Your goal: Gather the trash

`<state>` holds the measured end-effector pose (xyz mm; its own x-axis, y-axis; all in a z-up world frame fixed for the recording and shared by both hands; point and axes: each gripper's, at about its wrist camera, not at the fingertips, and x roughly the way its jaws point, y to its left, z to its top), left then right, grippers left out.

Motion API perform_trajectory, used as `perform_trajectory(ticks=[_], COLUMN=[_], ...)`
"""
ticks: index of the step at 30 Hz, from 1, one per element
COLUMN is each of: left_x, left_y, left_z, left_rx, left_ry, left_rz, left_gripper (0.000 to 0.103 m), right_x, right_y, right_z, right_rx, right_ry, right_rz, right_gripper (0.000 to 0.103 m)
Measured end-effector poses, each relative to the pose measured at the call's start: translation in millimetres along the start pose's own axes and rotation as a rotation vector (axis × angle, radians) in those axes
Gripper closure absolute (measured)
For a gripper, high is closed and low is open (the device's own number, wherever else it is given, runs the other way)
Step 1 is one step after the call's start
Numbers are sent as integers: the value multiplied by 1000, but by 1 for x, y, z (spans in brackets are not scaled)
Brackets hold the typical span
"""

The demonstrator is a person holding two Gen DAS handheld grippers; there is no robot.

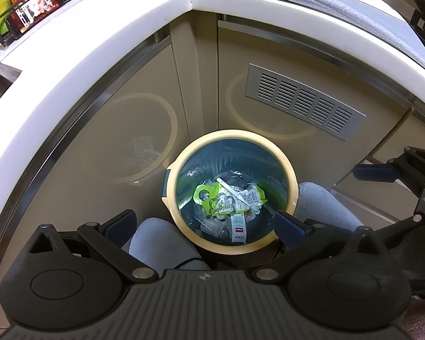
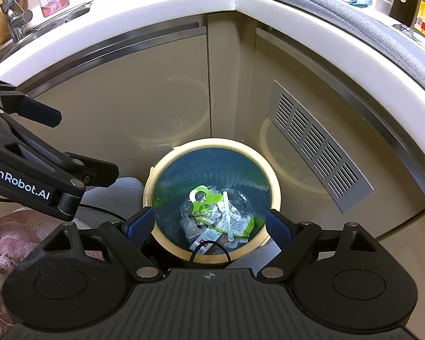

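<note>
Both my grippers point down at the round trash bin [image 1: 280, 243] with the cream rim, which stands on the floor in the corner where two cupboard doors meet. My left gripper [image 1: 205, 219] has its fingers spread wide apart with nothing between them, and my right gripper [image 2: 209, 225] is wide apart and empty too — the bin sits just past the tips of both. Down in the bin, on the dark bag, lies the trash: a green wrapper [image 2: 201, 198], a white stick [image 2: 228, 215] and some clear crinkly bits — none of it touching my fingers.
</note>
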<state>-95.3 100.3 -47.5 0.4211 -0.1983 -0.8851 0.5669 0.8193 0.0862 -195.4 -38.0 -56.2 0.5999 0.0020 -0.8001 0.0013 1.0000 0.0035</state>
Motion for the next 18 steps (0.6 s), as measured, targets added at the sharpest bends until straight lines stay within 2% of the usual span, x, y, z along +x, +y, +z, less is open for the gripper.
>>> perform_trajectory(ticks=[18], left_x=[1], left_y=[-2], left_z=[1], left_rx=[23], left_ry=[13], left_rz=[3], left_gripper=[0], right_x=[1], right_y=[-3], right_z=[-1], right_rx=[12], right_ry=[6], right_rz=[4], right_gripper=[16])
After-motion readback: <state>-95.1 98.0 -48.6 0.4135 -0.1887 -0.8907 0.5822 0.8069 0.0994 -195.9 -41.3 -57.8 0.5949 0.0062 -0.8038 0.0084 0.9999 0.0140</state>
